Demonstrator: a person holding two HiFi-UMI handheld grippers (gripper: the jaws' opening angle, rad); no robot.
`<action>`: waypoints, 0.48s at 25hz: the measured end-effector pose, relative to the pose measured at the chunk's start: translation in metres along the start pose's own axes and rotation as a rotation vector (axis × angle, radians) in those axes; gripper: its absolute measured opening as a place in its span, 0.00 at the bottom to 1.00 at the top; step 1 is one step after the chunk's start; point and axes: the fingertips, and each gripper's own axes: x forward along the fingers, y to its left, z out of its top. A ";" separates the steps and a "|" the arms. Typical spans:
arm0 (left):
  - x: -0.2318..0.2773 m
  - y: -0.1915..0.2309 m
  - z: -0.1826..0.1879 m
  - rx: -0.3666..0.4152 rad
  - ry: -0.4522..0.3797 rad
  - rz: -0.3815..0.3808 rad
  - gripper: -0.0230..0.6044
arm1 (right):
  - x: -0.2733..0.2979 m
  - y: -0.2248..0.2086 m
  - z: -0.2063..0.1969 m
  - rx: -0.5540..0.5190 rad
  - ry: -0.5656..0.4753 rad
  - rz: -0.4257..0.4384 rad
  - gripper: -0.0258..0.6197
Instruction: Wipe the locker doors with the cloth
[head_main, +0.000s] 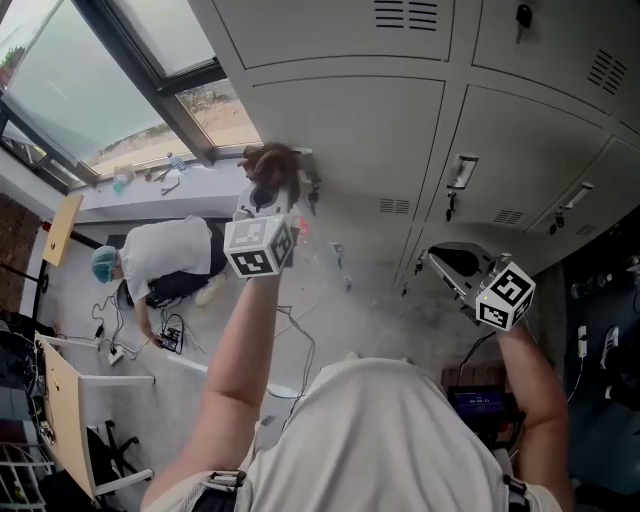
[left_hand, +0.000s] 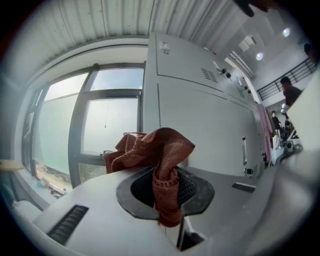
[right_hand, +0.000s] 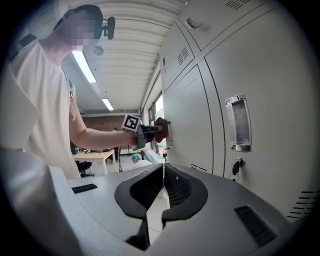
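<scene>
The left gripper (left_hand: 167, 202) has its jaws clamped on the reddish cloth (left_hand: 159, 150), held up against a locker door (head_main: 350, 140) near its handle. The right gripper (right_hand: 162, 200) hangs empty, jaws together. Wiping looks to be under way; the next move calls for sweeping the cloth across the panel.

— Is the cloth (head_main: 271, 163) touching the locker door (head_main: 350, 140)?
— Can't tell; it's blurring, and it's hiding where the left gripper (left_hand: 168, 197)'s jaws are meeting.
— The top lockers (head_main: 340, 25)?
— Running off the far edge.

Rough knitted cloth (left_hand: 155, 150); smooth matt metal locker doors (head_main: 350, 140).
</scene>
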 end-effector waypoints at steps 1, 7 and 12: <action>-0.002 0.007 -0.001 -0.022 -0.015 0.017 0.10 | 0.001 0.001 -0.001 0.001 0.003 0.001 0.07; 0.001 0.010 -0.011 -0.107 -0.027 0.050 0.10 | 0.005 0.003 0.008 -0.013 -0.003 0.005 0.07; 0.010 -0.029 -0.023 -0.100 0.026 -0.053 0.10 | -0.003 0.003 0.011 -0.008 -0.005 -0.013 0.07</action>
